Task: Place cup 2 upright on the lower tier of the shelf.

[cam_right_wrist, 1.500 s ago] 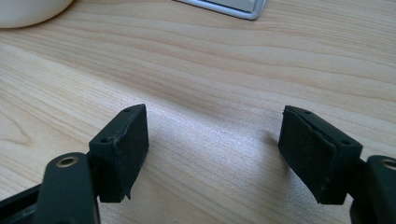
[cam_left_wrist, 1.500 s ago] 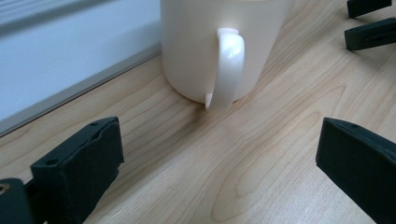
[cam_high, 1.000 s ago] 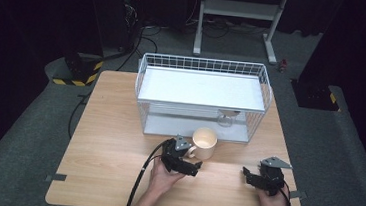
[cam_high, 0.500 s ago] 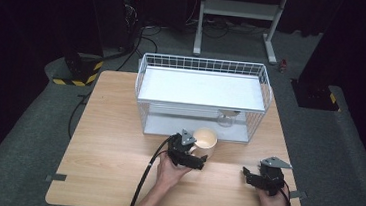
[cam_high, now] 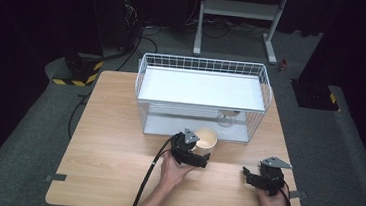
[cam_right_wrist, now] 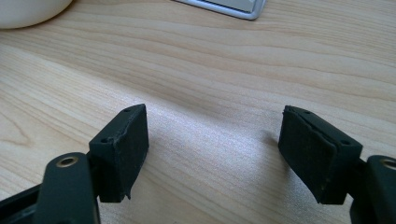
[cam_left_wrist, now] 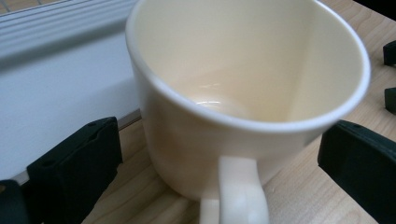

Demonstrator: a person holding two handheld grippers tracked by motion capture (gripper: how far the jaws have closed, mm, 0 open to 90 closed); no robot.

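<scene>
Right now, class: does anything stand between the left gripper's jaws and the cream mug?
Nothing visible does. The cream mug already sits between the left gripper's open jaws, handle towards the camera, with clear gaps on both sides.

The desk (cam_high: pixel 112 147) is a rectangular light wood-grain surface standing on a grey floor (cam_high: pixel 29 119). A white wire basket (cam_high: pixel 204 64) with a flat white shelf panel rests on the far centre of the desk. A cream mug (cam_high: pixel 206 139) stands upright on the desk just in front of the basket's near side. Small grey brackets sit at the near left and near right edges.
</scene>
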